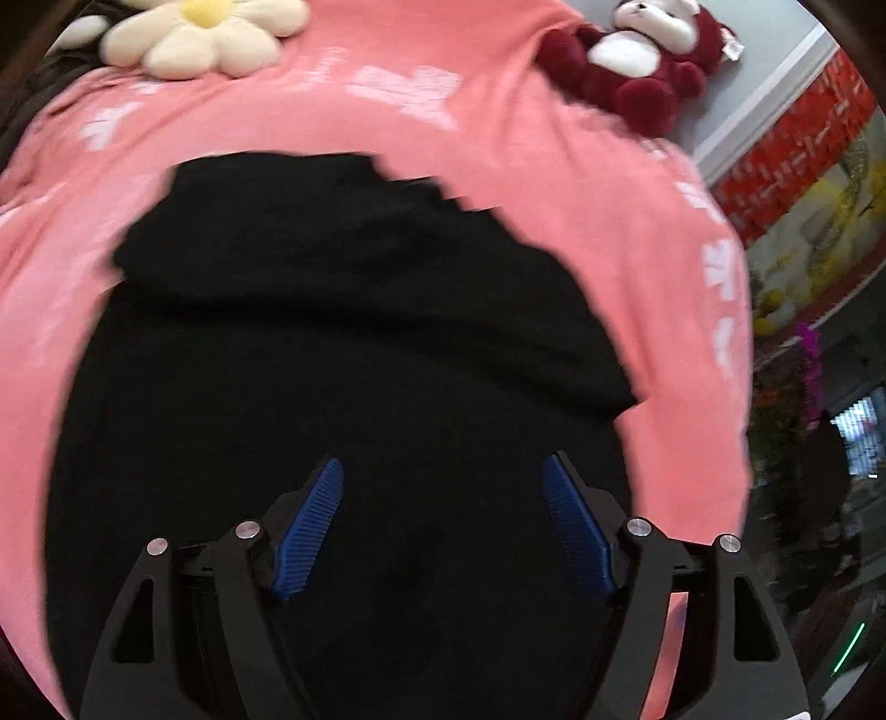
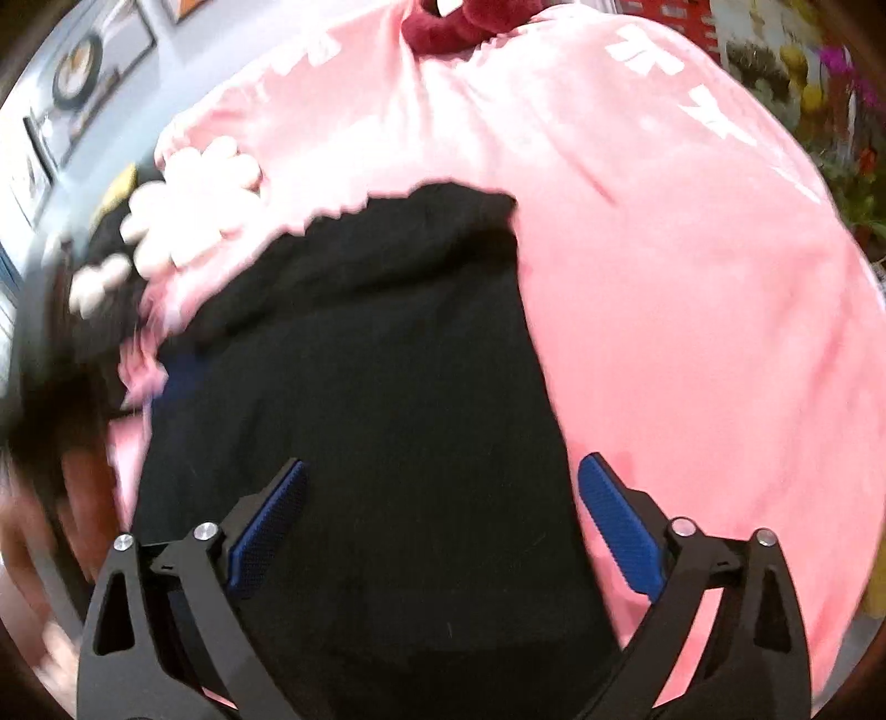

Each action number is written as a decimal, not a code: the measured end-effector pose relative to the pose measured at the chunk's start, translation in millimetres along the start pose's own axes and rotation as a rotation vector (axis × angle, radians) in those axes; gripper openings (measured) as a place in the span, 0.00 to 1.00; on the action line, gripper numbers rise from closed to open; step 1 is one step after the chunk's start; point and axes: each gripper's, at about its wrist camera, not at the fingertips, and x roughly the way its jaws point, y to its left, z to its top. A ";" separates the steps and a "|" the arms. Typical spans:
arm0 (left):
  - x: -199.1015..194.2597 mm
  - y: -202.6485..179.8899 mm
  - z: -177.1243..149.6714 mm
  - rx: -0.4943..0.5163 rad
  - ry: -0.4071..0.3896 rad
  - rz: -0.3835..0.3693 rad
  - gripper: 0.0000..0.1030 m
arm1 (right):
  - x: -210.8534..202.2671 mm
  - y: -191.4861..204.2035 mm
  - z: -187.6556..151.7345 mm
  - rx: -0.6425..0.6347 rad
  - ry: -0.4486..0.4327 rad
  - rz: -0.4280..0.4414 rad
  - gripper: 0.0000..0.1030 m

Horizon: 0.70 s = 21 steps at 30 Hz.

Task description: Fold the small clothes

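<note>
Garment (image 1: 343,343), black, lies spread on the pink cover (image 1: 637,232), far edge doubled over, so we judge a fold begun. We hold both the left tool (image 1: 443,526) and right tool (image 2: 443,531) released above its near part, gripping nothing, likely choosing edges.

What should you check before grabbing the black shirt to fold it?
1. Left gripper open: ok.
2. Right gripper open: ok.
3. Both grippers over the black shirt: ok.
4. Shirt lying flat on the pink blanket: cannot tell, its far edge looks bunched.
5. Flower pillow off the shirt: ok in the left view.
6. Red teddy bear off the shirt: ok.
</note>
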 end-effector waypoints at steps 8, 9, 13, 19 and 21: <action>-33.8 65.2 -40.4 -0.041 0.007 0.100 0.72 | 91.9 33.6 121.6 -0.049 0.043 0.009 0.71; -36.2 69.6 -44.3 -0.047 0.007 0.096 0.72 | 106.6 37.8 128.7 -0.059 0.060 -0.006 0.71; -39.5 78.7 -58.1 -0.047 0.020 0.086 0.73 | 160.8 40.1 141.1 -0.032 0.138 -0.064 0.63; -45.3 85.5 -68.0 0.030 0.010 0.097 0.73 | 149.5 64.2 148.1 -0.081 0.092 -0.007 0.05; -47.0 89.3 -65.6 0.025 0.007 0.087 0.74 | 113.1 68.2 162.3 -0.078 -0.017 0.030 0.05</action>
